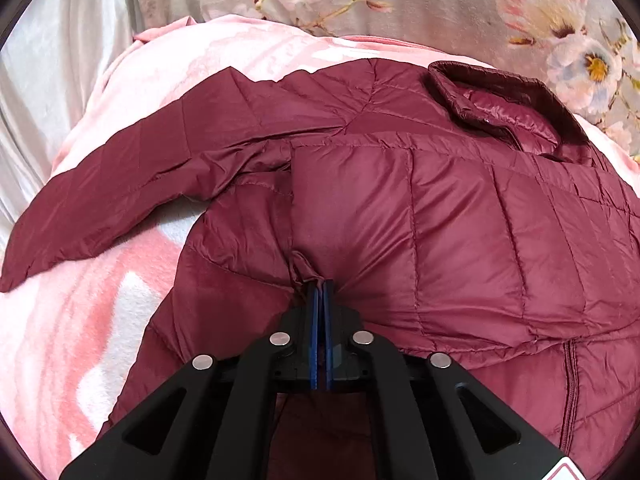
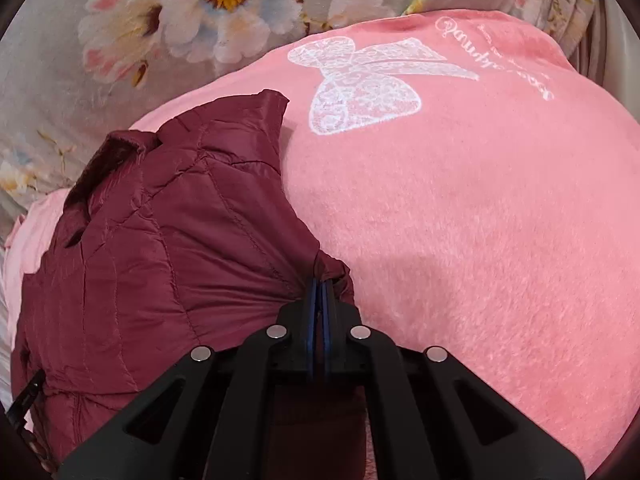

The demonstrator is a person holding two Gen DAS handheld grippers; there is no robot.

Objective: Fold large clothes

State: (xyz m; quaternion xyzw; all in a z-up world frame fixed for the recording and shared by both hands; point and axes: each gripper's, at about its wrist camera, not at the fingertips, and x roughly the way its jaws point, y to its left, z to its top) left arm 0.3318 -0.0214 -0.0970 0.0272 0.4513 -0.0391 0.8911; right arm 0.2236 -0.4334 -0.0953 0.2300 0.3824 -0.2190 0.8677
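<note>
maroon jacket (image 1: 460, 216) lies crosswise, collar (image 1: 496, 108) far side; left gripper (image 1: 320, 284), right gripper (image 2: 319, 282) pinch it.

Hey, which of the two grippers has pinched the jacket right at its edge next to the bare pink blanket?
The right gripper: it grips the jacket at its edge beside the blanket. The left gripper pinches mid-panel.

Blanket script: white cursive writing is showing upside down on the pink blanket (image 2: 460, 220), too distorted to be reading
</note>
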